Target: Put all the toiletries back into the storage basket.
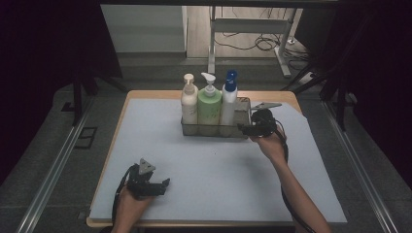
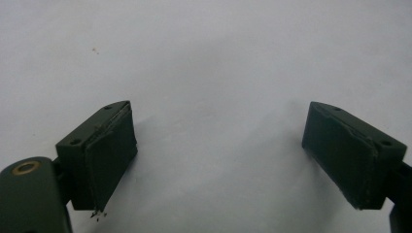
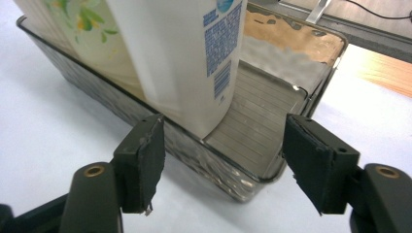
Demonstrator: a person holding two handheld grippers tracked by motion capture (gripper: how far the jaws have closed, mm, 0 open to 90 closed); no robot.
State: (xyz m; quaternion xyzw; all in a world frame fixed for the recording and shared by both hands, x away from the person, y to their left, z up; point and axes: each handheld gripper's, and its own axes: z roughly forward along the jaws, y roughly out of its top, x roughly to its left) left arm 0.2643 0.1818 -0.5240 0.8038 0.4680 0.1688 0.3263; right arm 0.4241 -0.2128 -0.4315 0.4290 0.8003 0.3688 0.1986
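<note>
The white bottle with the blue cap [image 1: 229, 99] stood upright in the metal tray [image 3: 204, 150], beside the green bottle [image 1: 209, 104], so the right hand-held gripper [image 1: 246, 128] hung just outside the tray, jaws wide and empty, while the left hand-held gripper [image 1: 163, 183], also wide and empty, rested on the counter [image 1: 204, 165] well apart from the tray.

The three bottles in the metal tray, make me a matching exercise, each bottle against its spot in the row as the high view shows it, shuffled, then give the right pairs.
Things:
1. cream bottle
2. green bottle
3. white bottle with blue cap

Places in the metal tray, as the high view shows them:
A. middle of the row
B. right end of the row, next to the tray's bare section
C. left end of the row

Right pairs: 1-C, 2-A, 3-B.
</note>
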